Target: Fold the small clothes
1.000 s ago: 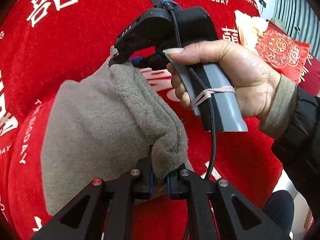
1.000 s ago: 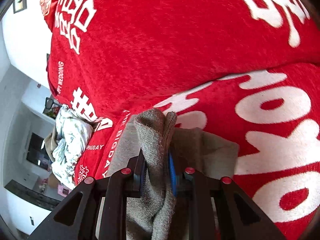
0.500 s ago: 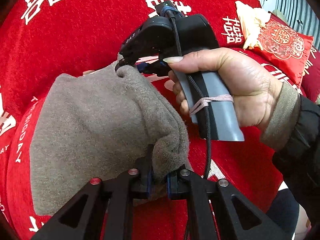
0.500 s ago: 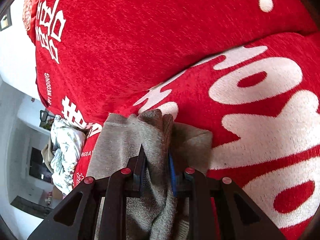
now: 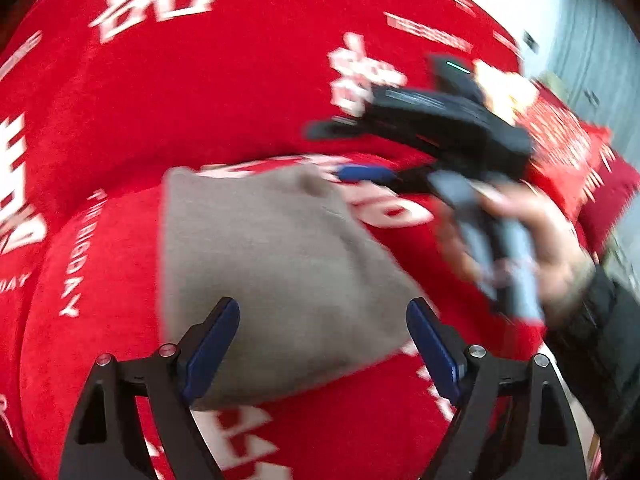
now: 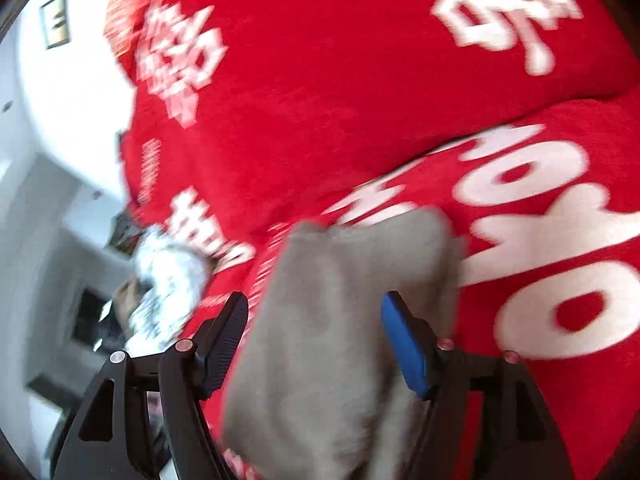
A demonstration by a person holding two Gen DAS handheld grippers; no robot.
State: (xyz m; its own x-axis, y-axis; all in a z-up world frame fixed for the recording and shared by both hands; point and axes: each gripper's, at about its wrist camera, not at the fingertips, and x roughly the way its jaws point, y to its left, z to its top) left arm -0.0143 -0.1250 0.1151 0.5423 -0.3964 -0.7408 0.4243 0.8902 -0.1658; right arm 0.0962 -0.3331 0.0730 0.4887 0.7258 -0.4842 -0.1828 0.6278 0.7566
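Observation:
A grey knit garment (image 5: pixel 272 264) lies folded flat on the red sofa cover (image 5: pixel 224 92). My left gripper (image 5: pixel 320 320) hovers over its near edge, jaws opening wide, pads clear of the cloth. In the left wrist view my right gripper (image 5: pixel 340 152), held by a person's hand (image 5: pixel 532 248), sits just past the garment's far right corner with its jaws apart. In the right wrist view the right gripper (image 6: pixel 314 316) is opening above the grey garment (image 6: pixel 340 320), which lies below the spread fingers without being pinched. Both views are motion-blurred.
The red cover bears large white lettering. A red embroidered cushion (image 5: pixel 568 148) rests at the far right of the sofa. A crumpled white patterned cloth (image 6: pixel 168 280) lies at the sofa's other end, with a white wall behind.
Both grippers were shut on the grey garment's folded edge; now both have let go and pulled back with jaws apart. The garment has dropped flat onto the cover.

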